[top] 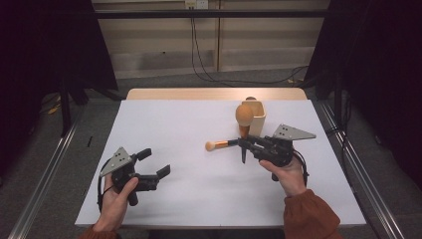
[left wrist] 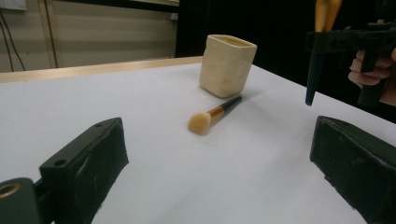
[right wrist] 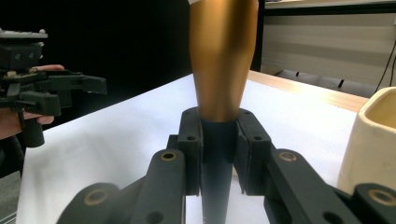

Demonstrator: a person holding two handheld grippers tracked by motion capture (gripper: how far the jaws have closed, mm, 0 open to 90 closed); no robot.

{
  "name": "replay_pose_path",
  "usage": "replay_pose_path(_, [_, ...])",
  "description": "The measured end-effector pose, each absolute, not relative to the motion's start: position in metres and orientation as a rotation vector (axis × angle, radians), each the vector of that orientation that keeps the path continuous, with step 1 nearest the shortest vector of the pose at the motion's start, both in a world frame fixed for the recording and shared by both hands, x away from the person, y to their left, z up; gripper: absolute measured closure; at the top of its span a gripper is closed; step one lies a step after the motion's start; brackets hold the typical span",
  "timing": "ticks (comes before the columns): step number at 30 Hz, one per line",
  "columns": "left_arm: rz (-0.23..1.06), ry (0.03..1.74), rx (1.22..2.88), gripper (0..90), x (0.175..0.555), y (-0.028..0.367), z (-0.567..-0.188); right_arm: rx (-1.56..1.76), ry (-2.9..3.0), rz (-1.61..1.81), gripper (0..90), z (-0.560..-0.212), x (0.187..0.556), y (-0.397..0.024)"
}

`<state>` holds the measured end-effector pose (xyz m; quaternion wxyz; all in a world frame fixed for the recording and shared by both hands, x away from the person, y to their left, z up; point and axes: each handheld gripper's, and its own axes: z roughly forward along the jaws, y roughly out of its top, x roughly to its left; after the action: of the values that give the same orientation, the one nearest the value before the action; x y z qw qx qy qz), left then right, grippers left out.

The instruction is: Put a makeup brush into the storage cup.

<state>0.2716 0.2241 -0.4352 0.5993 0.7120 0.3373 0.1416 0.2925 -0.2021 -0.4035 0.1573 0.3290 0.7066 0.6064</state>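
Left claw [top: 158,175] gapes idle at seven o'clock on the surface [top: 199,199]; right claw [right wrist: 218,154] clamps the large brush [right wrist: 223,60] upright, likely for the cup [top: 257,117] at one o'clock, small brush [top: 217,145] lying between.

Items on and around the tabletop in front of me:

1. White tabletop [top: 164,164], with a pale wooden strip [top: 199,93] along its far edge.
2. Cream square-sided cup [top: 260,119], upright, near the far edge, right of centre.
3. Small makeup brush [top: 221,144], lying flat near the middle (dark handle towards the cup, tan bristles away from it), apart from the cup.
4. Black cables [top: 239,79] on the grey floor beyond the far edge.
5. Wall socket [top: 196,4] above them.
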Motion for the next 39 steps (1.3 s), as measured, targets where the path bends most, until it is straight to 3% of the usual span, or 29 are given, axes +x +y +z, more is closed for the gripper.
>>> replay_pose_path(39, [0.449, 0.857, 1.654, 3.4, 0.26, 0.249, -0.455, 0.994, 1.895, 1.645, 74.9, -0.368, 0.348, -0.226])
